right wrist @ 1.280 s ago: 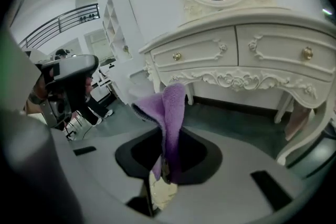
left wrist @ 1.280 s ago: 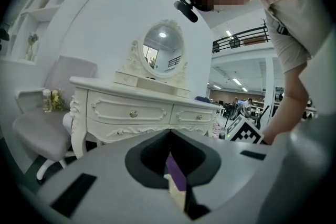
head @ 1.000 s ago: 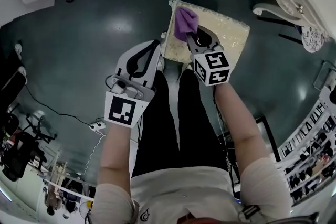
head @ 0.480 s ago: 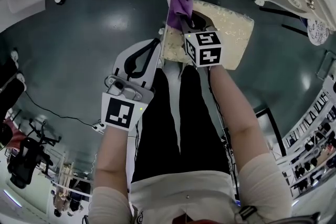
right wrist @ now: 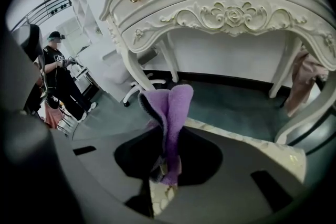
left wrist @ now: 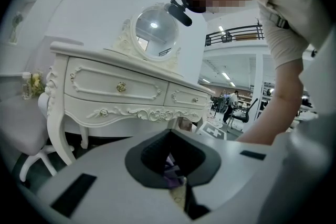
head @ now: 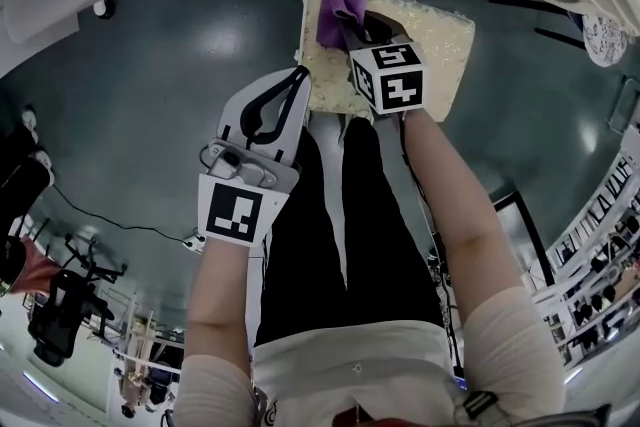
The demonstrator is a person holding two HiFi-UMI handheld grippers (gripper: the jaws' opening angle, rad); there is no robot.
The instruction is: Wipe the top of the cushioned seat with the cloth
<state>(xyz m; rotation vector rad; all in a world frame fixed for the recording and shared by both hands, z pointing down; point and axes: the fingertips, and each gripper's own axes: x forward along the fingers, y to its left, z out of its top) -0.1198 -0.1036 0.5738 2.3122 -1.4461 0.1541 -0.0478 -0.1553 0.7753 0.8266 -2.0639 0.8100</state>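
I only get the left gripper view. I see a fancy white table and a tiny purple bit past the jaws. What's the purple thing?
Observer: A purple cloth, pinched in the right hand-held gripper.
Operator: Where is it?
Observer: In the head view it is at the far left corner of the cushioned seat.
Operator: And where's my gripper?
Observer: The left hand-held gripper is by the seat's left edge, near the front corner, jaws together on nothing.
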